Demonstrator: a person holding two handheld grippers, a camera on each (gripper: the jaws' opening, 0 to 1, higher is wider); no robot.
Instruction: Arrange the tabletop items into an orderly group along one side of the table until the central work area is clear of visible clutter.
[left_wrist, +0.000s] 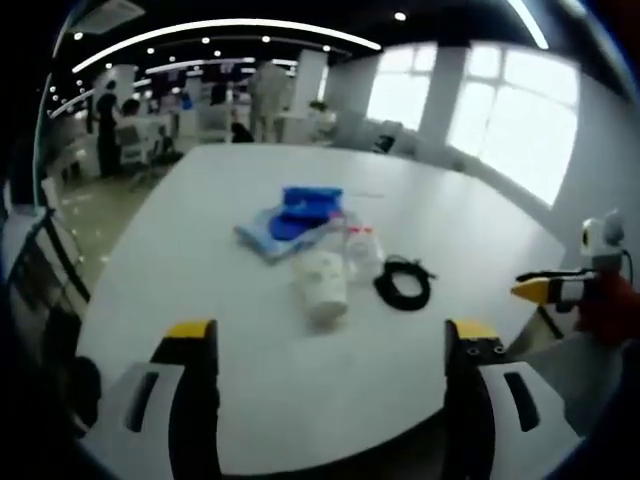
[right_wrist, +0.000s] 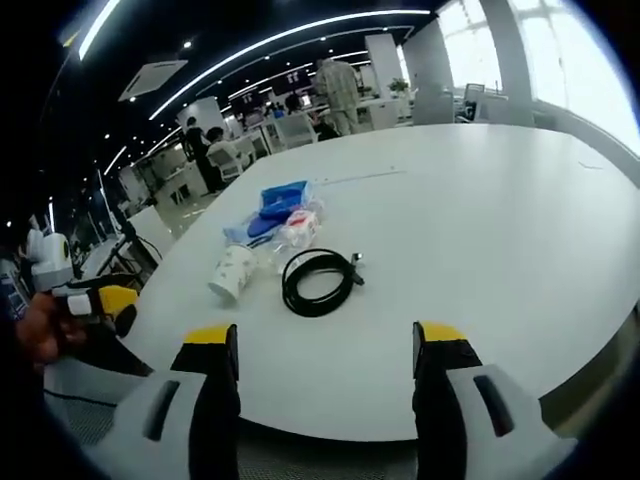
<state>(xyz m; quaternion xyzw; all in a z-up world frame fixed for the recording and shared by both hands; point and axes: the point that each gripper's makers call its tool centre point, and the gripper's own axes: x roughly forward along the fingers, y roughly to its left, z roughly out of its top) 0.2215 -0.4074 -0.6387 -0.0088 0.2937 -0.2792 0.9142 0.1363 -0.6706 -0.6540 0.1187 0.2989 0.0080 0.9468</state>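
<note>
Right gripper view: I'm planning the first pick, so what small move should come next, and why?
Probably ease the right gripper forward toward the coiled black cable: its jaws are open and empty, and the cable lies nearest, apart from the tipped white cup.

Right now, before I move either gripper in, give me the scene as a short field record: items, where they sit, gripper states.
surface: white table
paper cup: on its side, at the cluster's near end in the left gripper view
black cable: coiled, beside the cup, apart from it
clear plastic packet: between the cup and the blue item
blue item: on a pale blue sheet, far end of the cluster
left gripper: open, empty, short of the cup
right gripper: open, empty, short of the cable
</note>
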